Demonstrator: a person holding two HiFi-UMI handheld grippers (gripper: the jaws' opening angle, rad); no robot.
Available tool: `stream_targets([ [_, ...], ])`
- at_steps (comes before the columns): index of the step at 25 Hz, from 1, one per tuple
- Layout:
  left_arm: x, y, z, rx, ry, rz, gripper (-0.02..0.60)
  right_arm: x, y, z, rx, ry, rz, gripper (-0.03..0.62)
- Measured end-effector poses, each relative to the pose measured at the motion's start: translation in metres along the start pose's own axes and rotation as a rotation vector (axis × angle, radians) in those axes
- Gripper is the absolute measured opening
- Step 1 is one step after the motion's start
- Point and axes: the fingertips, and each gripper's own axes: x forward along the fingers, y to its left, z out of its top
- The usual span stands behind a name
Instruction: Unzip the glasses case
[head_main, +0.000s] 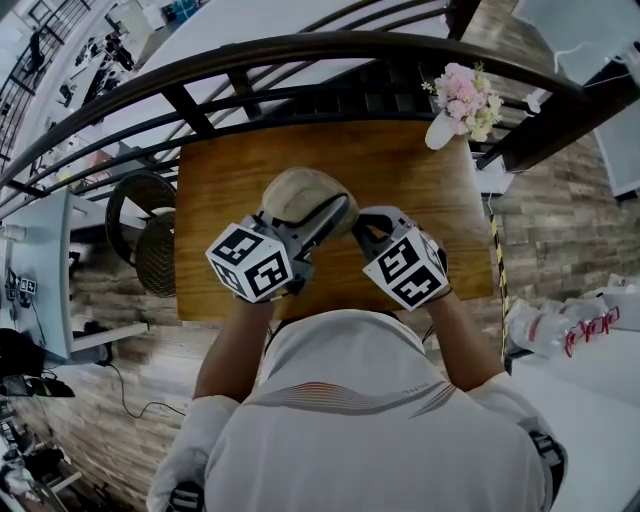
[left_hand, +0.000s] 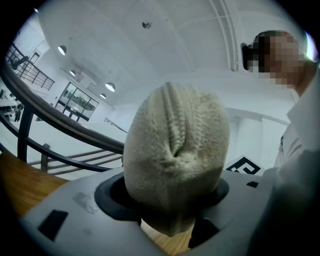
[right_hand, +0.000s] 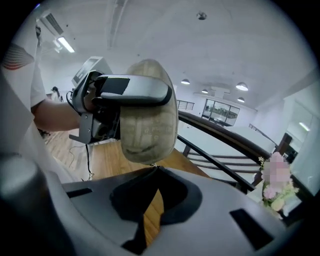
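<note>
Left gripper (left_hand: 172, 200): your fingers clamp the fuzzy beige case (left_hand: 175, 150), which rises between them, seam facing the camera. Right gripper (right_hand: 152, 170): your fingers are pressed together at the tips, touching the case's lower end; whether they pinch a zip pull is unclear. Below both fingers, the wooden bench (head_main: 400, 170). Beyond the right fingers, flowers (head_main: 462, 100) at its corner, then a dark railing (head_main: 300, 45).

Table (head_main: 220, 200) lies open leftward; flower vase (head_main: 441, 130) (far right corner) obstructs.
</note>
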Motion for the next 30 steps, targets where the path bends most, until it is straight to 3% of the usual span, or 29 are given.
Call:
stream_targets([
  [6,-0.002,-0.002,-0.010,0.006,0.043,-0.018,0.291,-0.004,-0.012,-0.002,-0.050,0.006,-0.068,0.051],
  [12,-0.003,-0.010,-0.025,0.108,0.142,-0.053,0.291,-0.010,-0.020,0.005,-0.189,-0.004,-0.150,0.051],
  [20,-0.003,-0.016,-0.041,0.201,0.252,-0.052,0.292,-0.014,-0.022,0.010,-0.296,-0.014,-0.211,0.051],
  [26,-0.008,-0.021,-0.066,0.266,0.422,-0.071,0.293,-0.021,-0.012,0.022,-0.443,-0.045,-0.231,0.051],
  [30,-0.011,-0.021,-0.092,0.325,0.545,-0.073,0.293,-0.027,-0.008,0.033,-0.470,-0.087,-0.233,0.051],
])
